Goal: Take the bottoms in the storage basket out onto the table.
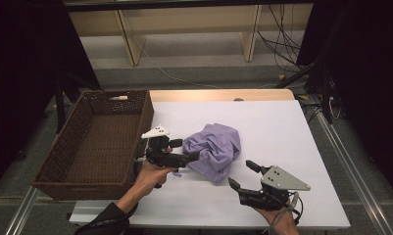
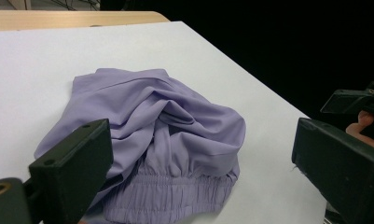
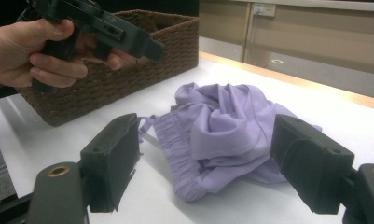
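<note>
While both grippers were held over the white table (image 1: 282, 127), a crumpled lilac garment (image 1: 214, 151) was seen lying near the table's middle, just right of the wicker basket (image 1: 93, 142). The left gripper (image 1: 191, 157) was held by the person's left hand (image 1: 150, 175) at the garment's left edge, jaws spread apart, nothing clamped between them; whether a jaw tip was touching the cloth could not be told from the high view. In the left gripper view the garment (image 2: 161, 140) was framed between the two open jaws, its gathered elastic waistband (image 2: 175, 193) turned toward the camera, folds bunched above it. The right gripper (image 1: 243, 177) was held near the table's front edge, to the right of and below the garment, apart from it, jaws wide open and empty. In the right gripper view the garment (image 3: 222, 130) was seen lying ahead between the open jaws, waistband (image 3: 175, 149) at its left side with a thin drawstring loop (image 3: 147, 122) trailing off toward the basket (image 3: 128, 60). The left hand (image 3: 40, 51) with its gripper was seen at upper left in that view, above the garment's basket side. The basket was sat at the table's left edge, overhanging it, interior looking bare in the high view. A wooden strip (image 1: 218, 94) was noted along the table's far edge.
</note>
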The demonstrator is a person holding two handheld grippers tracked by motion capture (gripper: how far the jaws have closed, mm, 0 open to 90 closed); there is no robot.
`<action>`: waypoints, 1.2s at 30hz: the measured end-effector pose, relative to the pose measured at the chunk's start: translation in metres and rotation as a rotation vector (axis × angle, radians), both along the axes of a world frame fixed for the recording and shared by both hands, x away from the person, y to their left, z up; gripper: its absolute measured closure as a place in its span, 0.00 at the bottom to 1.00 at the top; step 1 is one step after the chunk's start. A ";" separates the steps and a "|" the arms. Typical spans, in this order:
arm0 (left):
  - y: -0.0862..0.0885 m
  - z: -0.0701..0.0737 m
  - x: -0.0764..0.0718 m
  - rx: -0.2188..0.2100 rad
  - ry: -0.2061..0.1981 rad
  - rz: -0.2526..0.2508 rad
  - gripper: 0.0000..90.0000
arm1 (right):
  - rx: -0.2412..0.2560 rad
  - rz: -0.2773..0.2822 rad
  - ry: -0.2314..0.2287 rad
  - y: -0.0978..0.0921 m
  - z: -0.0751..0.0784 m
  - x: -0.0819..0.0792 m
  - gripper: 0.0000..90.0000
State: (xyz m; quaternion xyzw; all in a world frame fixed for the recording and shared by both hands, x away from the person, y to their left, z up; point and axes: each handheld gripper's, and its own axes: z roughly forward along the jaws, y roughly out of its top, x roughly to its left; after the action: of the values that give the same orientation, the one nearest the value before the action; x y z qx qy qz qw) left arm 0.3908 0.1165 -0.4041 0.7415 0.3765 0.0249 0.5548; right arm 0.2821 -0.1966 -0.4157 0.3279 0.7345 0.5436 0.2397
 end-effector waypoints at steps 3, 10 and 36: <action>0.001 0.001 -0.002 -0.003 -0.012 0.001 0.05 | 0.001 0.000 -0.001 0.000 0.000 0.000 0.27; 0.005 0.002 -0.005 0.001 -0.036 0.008 0.05 | 0.002 -0.001 0.000 0.000 0.000 0.000 0.27; 0.009 0.006 -0.020 -0.013 -0.125 -0.011 0.05 | -0.001 -0.003 0.002 0.000 -0.001 0.000 0.27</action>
State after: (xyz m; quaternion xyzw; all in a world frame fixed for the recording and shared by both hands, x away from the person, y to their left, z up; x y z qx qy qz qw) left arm 0.3703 0.1251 -0.3984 0.7370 0.3373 0.0656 0.5820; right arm 0.2825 -0.1967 -0.4165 0.3296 0.7344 0.5426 0.2400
